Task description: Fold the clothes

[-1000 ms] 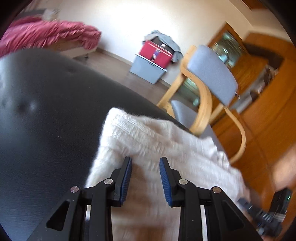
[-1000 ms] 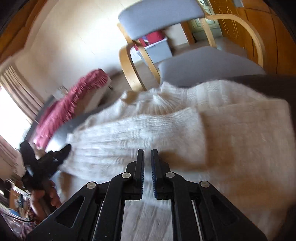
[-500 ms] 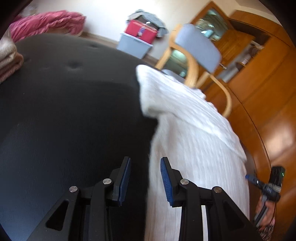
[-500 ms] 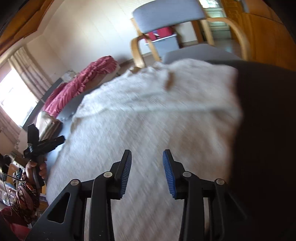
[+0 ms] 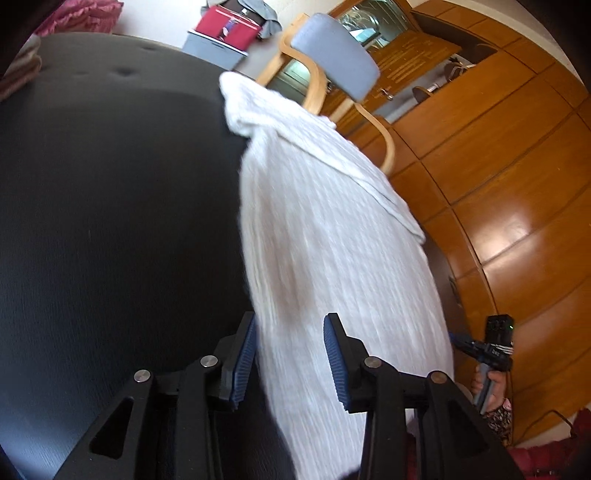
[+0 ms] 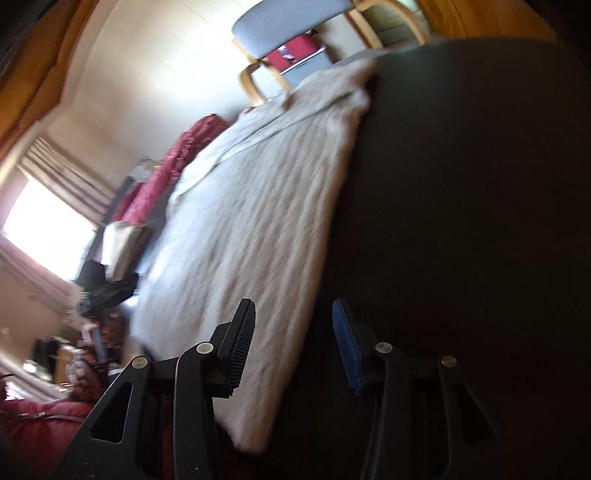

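Observation:
A white knitted sweater (image 5: 332,258) lies lengthwise on the black padded surface (image 5: 110,203), with one sleeve folded across its far end. My left gripper (image 5: 290,354) stands open over the sweater's near left edge, nothing between its fingers. In the right wrist view the same sweater (image 6: 251,229) stretches away to the left of centre. My right gripper (image 6: 293,343) is open above the sweater's near right edge, partly over the black surface (image 6: 461,184). The right gripper (image 5: 491,354) and the hand holding it show at the left view's right edge.
A wooden armchair with grey cushions (image 5: 332,55) stands past the far end of the surface. A red and grey storage box (image 5: 221,33) sits by the wall. Wooden cabinets (image 5: 498,147) fill the right. Folded clothes (image 5: 18,74) lie at the far left. A pink bedspread (image 6: 177,162) lies near the window.
My right gripper went from shut to open and let go of the sweater. Both grippers drew back toward the sweater's near end. The sweater now lies flat and long.

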`<state>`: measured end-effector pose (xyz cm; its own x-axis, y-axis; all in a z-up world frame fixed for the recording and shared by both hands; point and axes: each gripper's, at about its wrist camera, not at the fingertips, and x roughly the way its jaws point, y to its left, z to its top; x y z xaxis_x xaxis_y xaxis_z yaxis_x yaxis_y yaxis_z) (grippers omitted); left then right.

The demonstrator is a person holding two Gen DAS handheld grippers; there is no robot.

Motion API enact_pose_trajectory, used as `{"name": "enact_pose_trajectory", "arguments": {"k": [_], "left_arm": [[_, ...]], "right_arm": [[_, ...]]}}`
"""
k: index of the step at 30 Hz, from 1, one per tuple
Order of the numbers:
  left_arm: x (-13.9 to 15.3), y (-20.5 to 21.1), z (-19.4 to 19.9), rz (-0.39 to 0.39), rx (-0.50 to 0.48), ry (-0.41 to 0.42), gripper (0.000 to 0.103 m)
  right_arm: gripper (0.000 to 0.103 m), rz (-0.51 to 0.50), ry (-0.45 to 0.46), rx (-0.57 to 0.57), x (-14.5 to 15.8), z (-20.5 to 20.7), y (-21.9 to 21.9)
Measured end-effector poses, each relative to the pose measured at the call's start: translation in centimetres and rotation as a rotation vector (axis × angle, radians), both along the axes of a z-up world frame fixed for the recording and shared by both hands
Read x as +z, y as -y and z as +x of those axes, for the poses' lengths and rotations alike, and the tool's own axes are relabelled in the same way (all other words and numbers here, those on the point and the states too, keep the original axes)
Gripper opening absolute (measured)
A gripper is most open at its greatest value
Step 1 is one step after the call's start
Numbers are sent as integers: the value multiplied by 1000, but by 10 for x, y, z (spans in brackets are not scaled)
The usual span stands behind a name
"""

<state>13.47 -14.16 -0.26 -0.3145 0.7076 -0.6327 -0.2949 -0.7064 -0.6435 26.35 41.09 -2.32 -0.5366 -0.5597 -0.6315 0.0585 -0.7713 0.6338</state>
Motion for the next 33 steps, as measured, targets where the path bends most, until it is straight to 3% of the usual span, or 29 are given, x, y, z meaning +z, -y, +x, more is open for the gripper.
{"name": "enact_pose_trajectory", "arguments": {"k": [3, 7, 13, 14, 16, 17, 19, 20, 21, 26, 33], "left_arm": [[-1, 0, 13, 33, -37, 8, 41], [-2, -4, 27, 59, -74, 1, 45], [3, -18, 35, 21, -90, -36, 53], [4, -19, 36, 8, -92, -48, 53], [6, -22, 40, -18, -98, -71, 51], [7, -23, 42, -36, -97, -83, 49], [10, -13, 46, -90, -84, -107, 30], [9, -13, 46, -119, -76, -113, 11], [9, -11, 47, -126, -69, -117, 7], [15, -1, 61, -34, -57, -149, 5], [35, 26, 96, 208, -93, -196, 5]], "right_arm": [[47, -95, 4, 65, -7, 11, 9], [47, -139, -16, 112, -11, 15, 23], [45, -64, -21, 101, -8, 2, 41], [41, -40, -19, 99, -8, 0, 44], [16, 10, -14, 93, -6, -5, 49], [14, 35, -12, 91, -6, -8, 52], [9, 4, -4, 73, -9, -10, 50], [9, -4, -9, 67, -10, -11, 51], [9, -12, -14, 61, -10, -12, 51], [9, -105, -48, 69, -16, -13, 56], [9, -295, -171, 87, -12, -4, 58]]}}
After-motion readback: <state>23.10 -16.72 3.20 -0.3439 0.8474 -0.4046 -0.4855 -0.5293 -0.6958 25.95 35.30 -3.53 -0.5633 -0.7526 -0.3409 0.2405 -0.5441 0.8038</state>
